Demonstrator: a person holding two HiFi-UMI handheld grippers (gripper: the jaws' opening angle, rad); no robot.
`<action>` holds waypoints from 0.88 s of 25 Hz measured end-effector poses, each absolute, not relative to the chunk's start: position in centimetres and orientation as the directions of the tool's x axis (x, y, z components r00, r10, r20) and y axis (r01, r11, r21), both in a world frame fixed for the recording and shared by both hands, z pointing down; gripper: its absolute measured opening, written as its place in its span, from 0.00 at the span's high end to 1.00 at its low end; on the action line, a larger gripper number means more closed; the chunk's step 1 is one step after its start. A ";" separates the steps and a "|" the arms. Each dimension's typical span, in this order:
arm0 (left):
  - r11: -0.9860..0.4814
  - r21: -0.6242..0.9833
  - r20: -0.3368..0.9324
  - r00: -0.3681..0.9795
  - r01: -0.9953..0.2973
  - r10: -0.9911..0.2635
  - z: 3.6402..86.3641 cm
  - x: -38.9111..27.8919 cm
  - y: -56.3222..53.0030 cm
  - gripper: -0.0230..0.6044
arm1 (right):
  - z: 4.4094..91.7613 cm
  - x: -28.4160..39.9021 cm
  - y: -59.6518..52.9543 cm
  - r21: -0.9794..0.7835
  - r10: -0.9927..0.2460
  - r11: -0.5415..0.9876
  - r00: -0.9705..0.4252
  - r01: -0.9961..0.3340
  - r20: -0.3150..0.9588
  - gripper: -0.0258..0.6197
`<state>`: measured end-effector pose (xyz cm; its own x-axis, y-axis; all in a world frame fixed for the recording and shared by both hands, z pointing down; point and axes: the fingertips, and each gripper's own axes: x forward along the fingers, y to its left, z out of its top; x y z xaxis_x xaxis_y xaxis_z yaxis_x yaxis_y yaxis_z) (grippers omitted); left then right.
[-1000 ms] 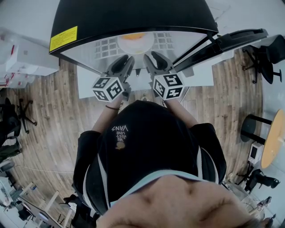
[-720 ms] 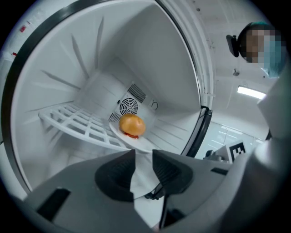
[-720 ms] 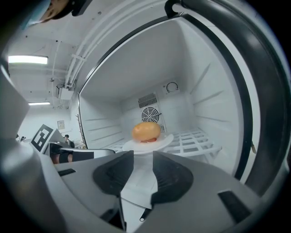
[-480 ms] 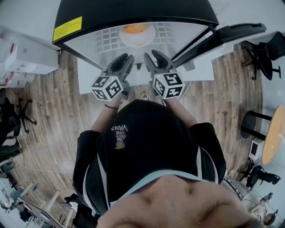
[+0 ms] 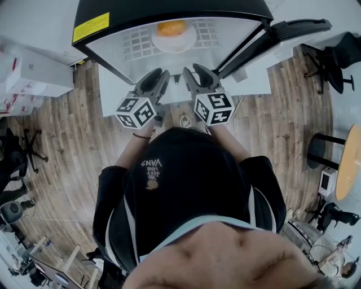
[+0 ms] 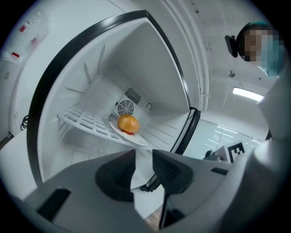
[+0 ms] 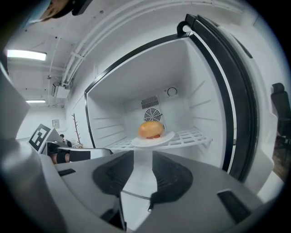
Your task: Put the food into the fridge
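Note:
A burger [image 5: 171, 27] lies on a white plate [image 5: 174, 38] on the wire shelf [image 5: 135, 48] of the open fridge [image 5: 169, 10]. The left gripper view shows the burger [image 6: 128, 123] and plate [image 6: 132, 136] ahead on the shelf [image 6: 82, 120]. In the right gripper view the burger [image 7: 151, 129] and plate [image 7: 153, 139] sit deep on the shelf [image 7: 195, 135]. My left gripper [image 5: 159, 79] [image 6: 144, 157] and right gripper [image 5: 194, 73] [image 7: 143, 157] hover side by side outside the fridge, short of the plate. Both are open and hold nothing.
The fridge door [image 5: 293, 33] stands swung open to the right. White boxes [image 5: 34, 70] sit at the left. Office chairs [image 5: 333, 65] and a round table [image 5: 347, 166] stand on the wooden floor at the right.
Both grippers have drawn back from the fridge; the plate with the burger now lies farther ahead of them. Their jaws have not changed.

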<state>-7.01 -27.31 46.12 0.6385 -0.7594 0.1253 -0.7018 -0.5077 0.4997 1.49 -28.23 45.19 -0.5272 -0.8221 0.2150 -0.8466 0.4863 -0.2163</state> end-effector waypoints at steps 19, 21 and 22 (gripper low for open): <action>-0.539 0.489 0.108 0.660 -0.686 -0.744 45.9 -8.2 -22.0 0.78 | 45.0 1.3 -22.8 -0.205 -0.859 0.430 -0.468 -0.879 0.207 0.78; -0.538 0.488 0.106 0.658 -0.688 -0.745 45.9 -8.4 -21.6 0.78 | 45.0 1.2 -22.3 -0.204 -0.860 0.427 -0.465 -0.881 0.210 0.78; -0.538 0.488 0.106 0.659 -0.687 -0.745 45.9 -8.5 -21.3 0.78 | 45.0 1.1 -22.0 -0.204 -0.861 0.424 -0.463 -0.882 0.211 0.78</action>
<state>-8.48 -21.30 45.91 0.6585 -0.7451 0.1060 -0.6873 -0.5380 0.4881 1.15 -21.96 45.02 -0.4629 -0.8610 0.2107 -0.8822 0.4244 -0.2038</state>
